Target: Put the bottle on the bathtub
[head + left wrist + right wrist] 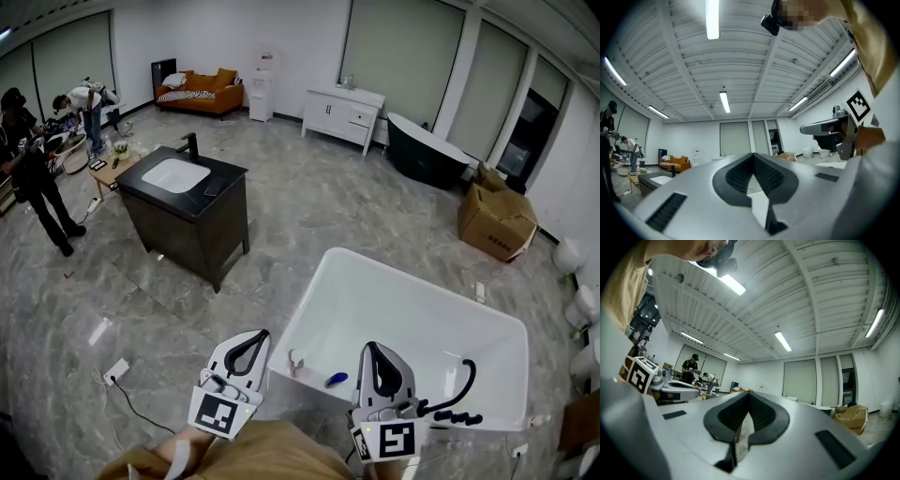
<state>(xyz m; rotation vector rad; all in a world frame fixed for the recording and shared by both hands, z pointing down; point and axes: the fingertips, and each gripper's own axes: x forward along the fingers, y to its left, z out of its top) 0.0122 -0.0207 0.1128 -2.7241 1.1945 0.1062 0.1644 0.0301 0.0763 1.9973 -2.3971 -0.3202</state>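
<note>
The white bathtub (487, 323) fills the lower right of the head view, with a black faucet (461, 394) on its near right rim. A small blue object (336, 379) lies by the tub's near wall, too small to identify. A thin pinkish item (293, 362) stands beside it. I cannot make out a bottle in any view. My left gripper (257, 336) is held left of the tub, shut and empty. Over the near rim my right gripper (368, 348) is also shut on nothing. Both gripper views look out level across the room, past the touching tips of the left gripper (752, 156) and the right gripper (749, 394).
A black vanity (192, 217) with a white sink stands ahead on the left. Further back are a black bathtub (427, 150), a cardboard box (495, 220), a white cabinet (342, 112) and an orange sofa (199, 92). People (33, 173) work at the far left. A power strip (115, 371) lies on the floor.
</note>
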